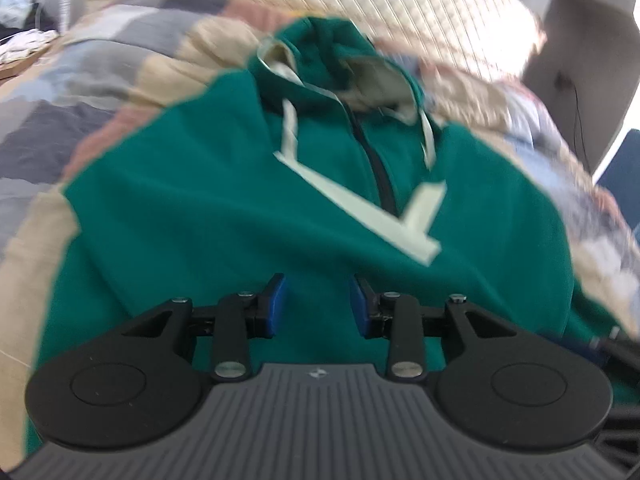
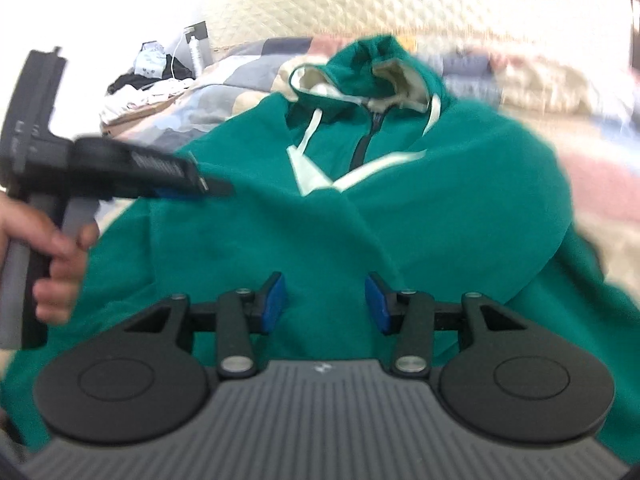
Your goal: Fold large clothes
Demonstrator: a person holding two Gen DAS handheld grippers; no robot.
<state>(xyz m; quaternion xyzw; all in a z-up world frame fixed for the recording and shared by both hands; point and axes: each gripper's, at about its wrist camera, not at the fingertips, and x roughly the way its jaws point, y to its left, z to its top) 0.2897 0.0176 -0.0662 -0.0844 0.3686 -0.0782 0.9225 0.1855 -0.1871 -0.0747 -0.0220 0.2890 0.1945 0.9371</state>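
R view only – hand point(image 2: 56, 264) w/ left gripper point(image 2: 216, 189), over hoodie point(image 2: 320, 232), likely empty.

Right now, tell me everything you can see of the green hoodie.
The green hoodie lies front-up on the patchwork bedspread, hood toward the quilted headboard. It looks like soft fleece, with a cream hood lining, cream drawstrings, a dark zip at the neck and cream-cuffed sleeves folded across the chest. Its surface is wrinkled. Neither tool grips it; whether one touches it is unclear.
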